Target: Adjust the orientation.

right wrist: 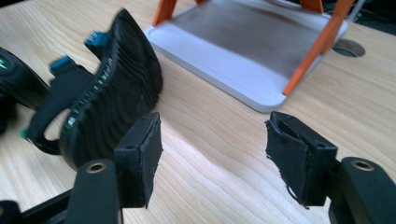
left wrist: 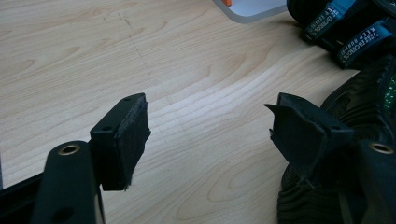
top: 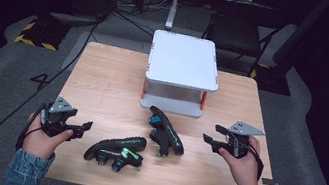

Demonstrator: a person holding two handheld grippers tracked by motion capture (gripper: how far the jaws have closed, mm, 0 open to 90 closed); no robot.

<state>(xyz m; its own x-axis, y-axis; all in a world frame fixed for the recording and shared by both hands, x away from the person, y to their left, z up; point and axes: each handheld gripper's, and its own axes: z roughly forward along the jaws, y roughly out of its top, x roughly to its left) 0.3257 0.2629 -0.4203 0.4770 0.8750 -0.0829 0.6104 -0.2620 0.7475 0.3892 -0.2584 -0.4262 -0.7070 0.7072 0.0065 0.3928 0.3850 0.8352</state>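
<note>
Two black sandals with teal straps lie on the wooden table [top: 107,88]. The left sandal [top: 115,151] lies on its side near the front; its ribbed sole [left wrist: 355,116] fills the right edge of the left gripper view. The right sandal [top: 166,132] lies tilted in front of the white two-tier shelf [top: 184,60], and its sole [right wrist: 114,98] faces the right gripper. My left gripper [top: 83,127] is open just left of the left sandal, with bare table between its pads [left wrist: 133,140]. My right gripper [top: 212,135] is open to the right of the other sandal, holding nothing.
The shelf's lower tray [right wrist: 243,46] on orange legs [right wrist: 313,51] stands close ahead of the right gripper. A cable hole [right wrist: 349,47] sits in the tabletop beyond it. Dark floor, cables and a chair [top: 236,28] lie past the table's far edge.
</note>
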